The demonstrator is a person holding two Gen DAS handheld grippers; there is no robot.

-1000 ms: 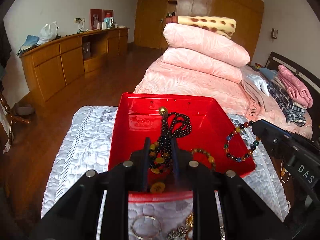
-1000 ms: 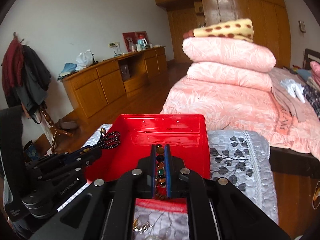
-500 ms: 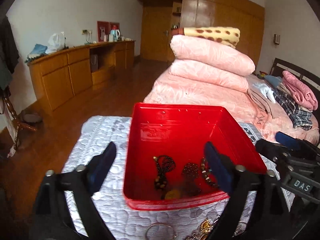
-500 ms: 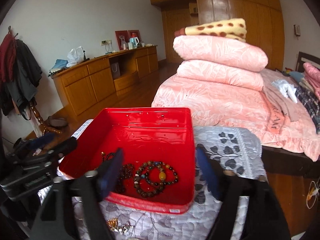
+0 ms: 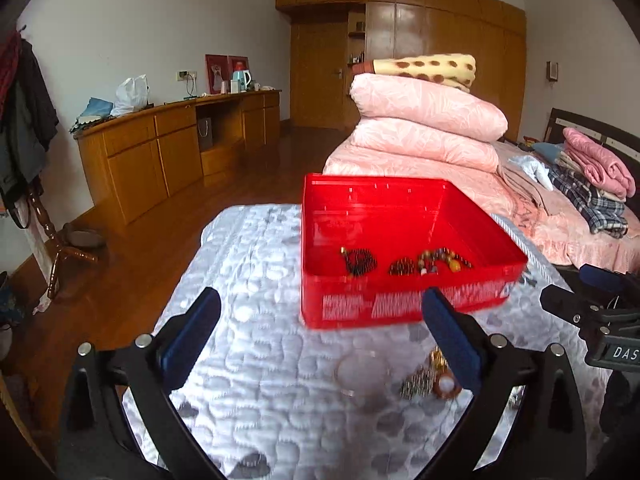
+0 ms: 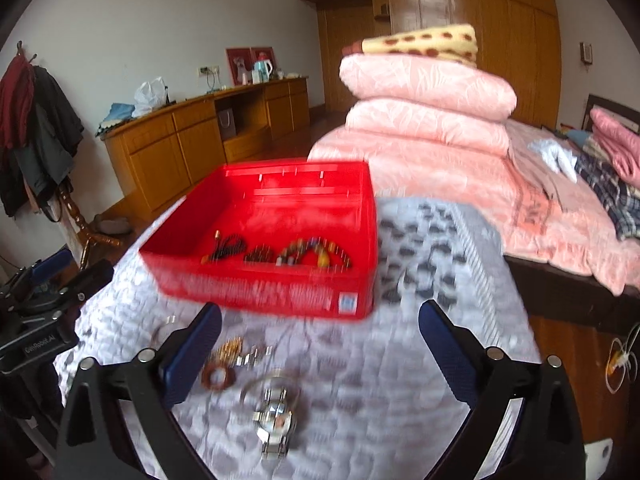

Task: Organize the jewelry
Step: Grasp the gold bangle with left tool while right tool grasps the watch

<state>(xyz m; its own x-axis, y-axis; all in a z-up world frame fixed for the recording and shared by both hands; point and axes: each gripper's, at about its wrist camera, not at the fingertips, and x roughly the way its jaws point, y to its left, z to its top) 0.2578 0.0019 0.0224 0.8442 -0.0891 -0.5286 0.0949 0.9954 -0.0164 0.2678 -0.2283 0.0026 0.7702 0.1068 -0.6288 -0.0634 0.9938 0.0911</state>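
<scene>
A red box [image 5: 360, 308] [image 6: 280, 292] stands on a silver quilted table cover [image 5: 248, 280]. Inside lie a black bead necklace [image 5: 360, 260] [image 6: 230, 246] and coloured bead bracelets [image 5: 440, 260] [image 6: 316, 252]. My left gripper [image 5: 320, 320] is open and empty, in front of the box. My right gripper [image 6: 320, 328] is open and empty, also in front of it. Loose pieces lie on the cover near me: a clear bangle [image 5: 362, 372], a brown ring [image 5: 444, 386] [image 6: 218, 378], gold pieces [image 6: 230, 348] and a silver watch [image 6: 274, 420].
A bed with stacked pink quilts [image 5: 424, 128] stands behind the table. A wooden dresser [image 5: 160, 148] runs along the left wall. A coat stand [image 6: 40, 128] is at far left. Wooden floor lies around the table.
Both grippers opened and dropped their bead strings into the red box, then pulled back toward me. The view now shows the loose jewelry in front of the box.
</scene>
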